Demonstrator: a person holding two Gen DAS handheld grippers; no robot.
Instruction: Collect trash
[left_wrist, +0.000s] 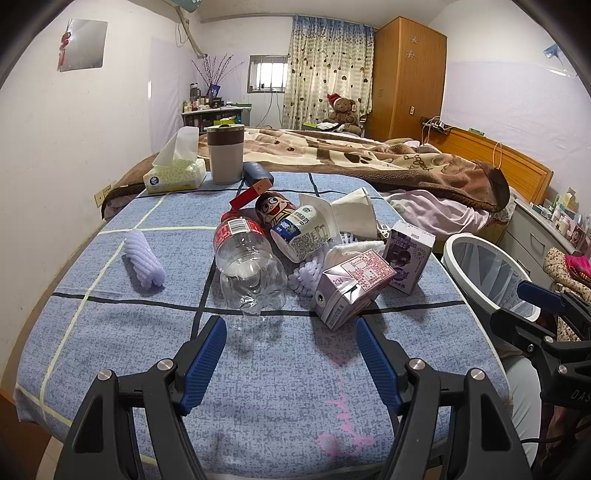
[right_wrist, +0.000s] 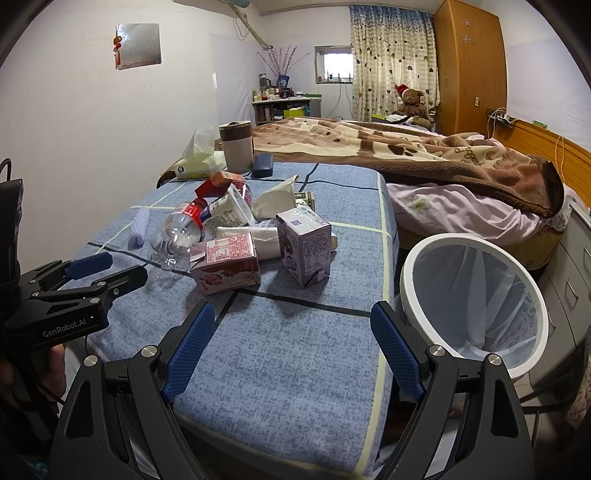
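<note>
Both spread wide, empty: left gripper (left_wrist: 291, 363) just short of clear bottle (left_wrist: 248, 264) & pink carton (left_wrist: 351, 288); right gripper (right_wrist: 293, 350) beside white bin (right_wrist: 443, 251).

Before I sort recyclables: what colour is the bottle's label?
Red, clearest in the left wrist view: plastic bottle.

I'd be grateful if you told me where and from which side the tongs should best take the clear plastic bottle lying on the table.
Probably grip the clear plastic bottle across its round body, coming with the left tongs from the near edge. It lies on its side, base toward the tongs, red cap end buried among the cup and can. The open left side leaves room for one finger; the pink carton crowds the right.
</note>
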